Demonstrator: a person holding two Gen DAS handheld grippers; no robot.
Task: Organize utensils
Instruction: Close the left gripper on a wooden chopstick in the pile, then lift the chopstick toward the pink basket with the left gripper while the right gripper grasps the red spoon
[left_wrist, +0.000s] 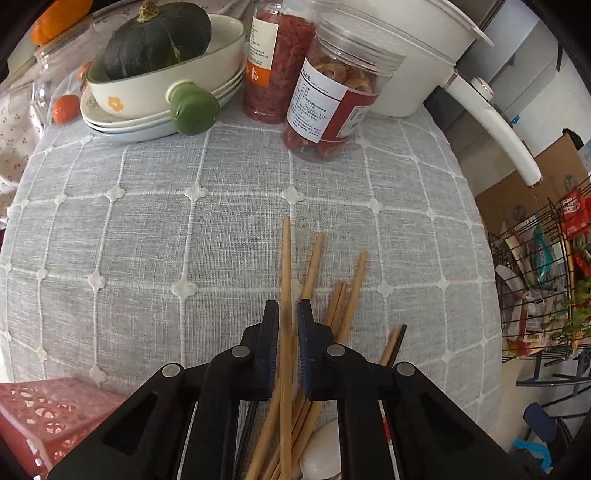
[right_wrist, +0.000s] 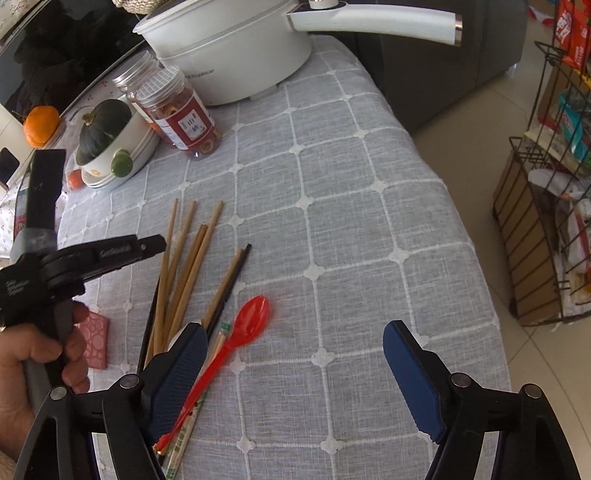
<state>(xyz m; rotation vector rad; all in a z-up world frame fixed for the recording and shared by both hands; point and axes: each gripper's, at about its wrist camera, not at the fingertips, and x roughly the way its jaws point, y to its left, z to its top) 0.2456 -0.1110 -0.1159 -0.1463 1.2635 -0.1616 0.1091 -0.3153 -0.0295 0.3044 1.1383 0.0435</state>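
Observation:
Several bamboo chopsticks (left_wrist: 314, 269) lie fanned on the grey checked tablecloth, also in the right wrist view (right_wrist: 192, 251), with dark chopsticks (right_wrist: 236, 273), a red plastic spoon (right_wrist: 247, 325) and a paper-wrapped pair (right_wrist: 188, 432) beside them. A white spoon (left_wrist: 321, 454) lies under the pile. My left gripper (left_wrist: 288, 314) is nearly shut around one bamboo chopstick (left_wrist: 286, 258), which looks raised and blurred. It also shows from the side in the right wrist view (right_wrist: 155, 243). My right gripper (right_wrist: 295, 350) is wide open and empty, above the cloth right of the red spoon.
A pink perforated basket (left_wrist: 44, 417) stands at the near left. At the back are stacked plates with a bowl holding a dark squash (left_wrist: 155, 40), two jars (left_wrist: 332, 92) and a white pot (right_wrist: 229, 48). A wire rack (right_wrist: 546, 184) stands off the table's right edge.

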